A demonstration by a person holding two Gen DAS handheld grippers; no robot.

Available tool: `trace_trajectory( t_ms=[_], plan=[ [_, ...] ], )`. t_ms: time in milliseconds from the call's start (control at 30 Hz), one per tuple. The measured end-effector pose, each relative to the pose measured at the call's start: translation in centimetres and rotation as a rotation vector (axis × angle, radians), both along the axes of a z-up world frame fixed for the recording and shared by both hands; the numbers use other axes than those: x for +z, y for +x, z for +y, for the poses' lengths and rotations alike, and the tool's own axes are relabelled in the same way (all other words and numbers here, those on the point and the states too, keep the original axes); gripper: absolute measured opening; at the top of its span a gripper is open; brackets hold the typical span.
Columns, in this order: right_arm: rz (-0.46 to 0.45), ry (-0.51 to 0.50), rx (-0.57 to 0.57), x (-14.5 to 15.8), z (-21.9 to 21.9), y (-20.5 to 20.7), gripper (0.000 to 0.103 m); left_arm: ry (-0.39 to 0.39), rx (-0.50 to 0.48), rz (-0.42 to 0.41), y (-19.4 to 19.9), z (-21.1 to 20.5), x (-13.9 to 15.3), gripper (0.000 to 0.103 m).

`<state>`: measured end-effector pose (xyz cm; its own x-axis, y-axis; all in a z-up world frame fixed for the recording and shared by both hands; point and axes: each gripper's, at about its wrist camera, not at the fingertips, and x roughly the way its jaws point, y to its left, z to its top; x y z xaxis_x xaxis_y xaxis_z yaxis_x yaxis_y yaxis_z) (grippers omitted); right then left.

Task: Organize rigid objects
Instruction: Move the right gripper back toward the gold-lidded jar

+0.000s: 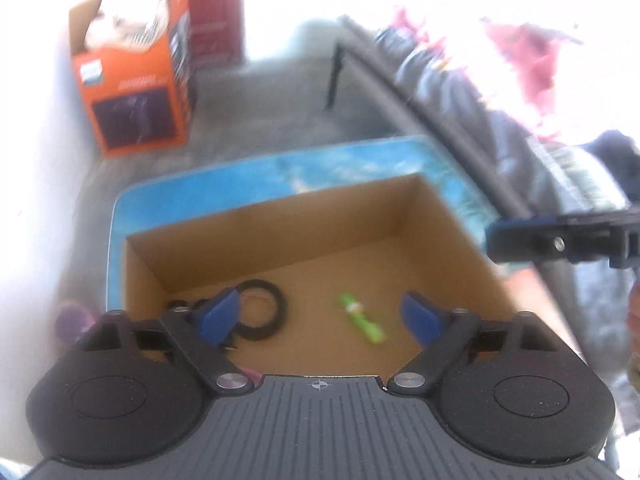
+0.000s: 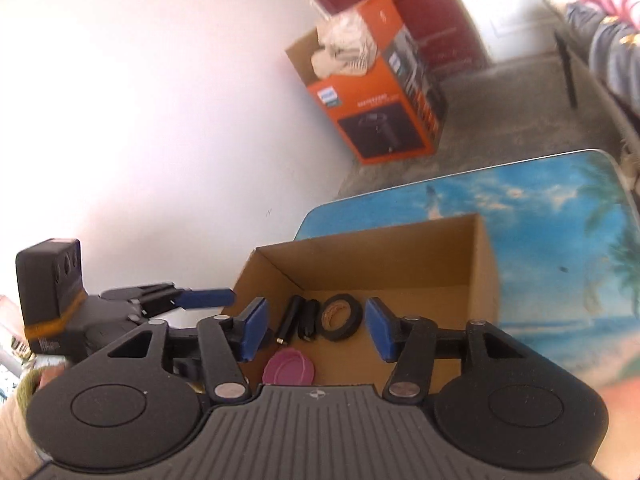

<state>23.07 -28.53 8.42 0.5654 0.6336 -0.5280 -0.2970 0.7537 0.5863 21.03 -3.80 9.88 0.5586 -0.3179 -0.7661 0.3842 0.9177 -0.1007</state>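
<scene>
An open cardboard box [image 1: 440, 216] stands on a table with a blue beach print [image 1: 360, 160]. On its floor lie a black tape roll [image 1: 260, 308], a green stick-like piece [image 1: 362, 318] and small black cylinders [image 2: 290, 318]. My left gripper [image 1: 320, 316] hovers above the box, open, with nothing between its blue pads. My right gripper [image 2: 316, 330] is also above the box [image 2: 480, 264], open and empty, with the tape roll [image 2: 340, 316] below it. A pink lid [image 2: 289, 368] shows at the near edge; whether it is inside the box I cannot tell.
An orange product box [image 2: 380, 92] stuffed with white packing stands on the grey floor by the white wall. A cot-like frame with clothes [image 1: 460, 92] runs along the right. The left gripper's blue finger [image 2: 204, 298] shows left of the cardboard box.
</scene>
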Motion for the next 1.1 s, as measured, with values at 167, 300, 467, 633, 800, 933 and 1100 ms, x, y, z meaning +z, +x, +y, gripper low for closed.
trace_trajectory(
  t_ms=[167, 300, 467, 633, 800, 933, 1100],
  plan=[
    [-0.042, 0.053, -0.048, 0.7, -3.5, -9.1, 0.065, -0.094, -0.055, -0.088, -6.9, 1.2, 1.5, 0.102],
    [-0.091, 0.050, -0.102, 0.5, -4.8, -15.5, 0.065, -0.171, -0.091, -0.094, -11.6, 1.3, 0.5, 0.103],
    [-0.047, 0.090, -0.135, -1.8, -4.5, -20.1, 0.065, -0.197, -0.130, -0.045, -14.9, 0.1, -3.6, 0.103],
    [0.034, 0.092, -0.144, -6.0, -2.5, -20.1, 0.065, -0.100, -0.099, -0.100, -17.2, -2.1, -8.5, 0.103],
    [0.046, 0.007, -0.124, -8.9, 0.9, -18.2, 0.065, 0.038, -0.074, -0.164, -17.7, -4.5, -11.7, 0.101],
    [0.023, -0.050, -0.112, -10.0, 3.0, -16.4, 0.065, 0.050, -0.072, -0.173, -17.2, -5.6, -13.1, 0.100],
    [0.019, -0.056, -0.099, -11.3, 4.4, -14.1, 0.061, 0.074, -0.068, -0.190, -16.7, -6.5, -14.0, 0.095]
  ],
)
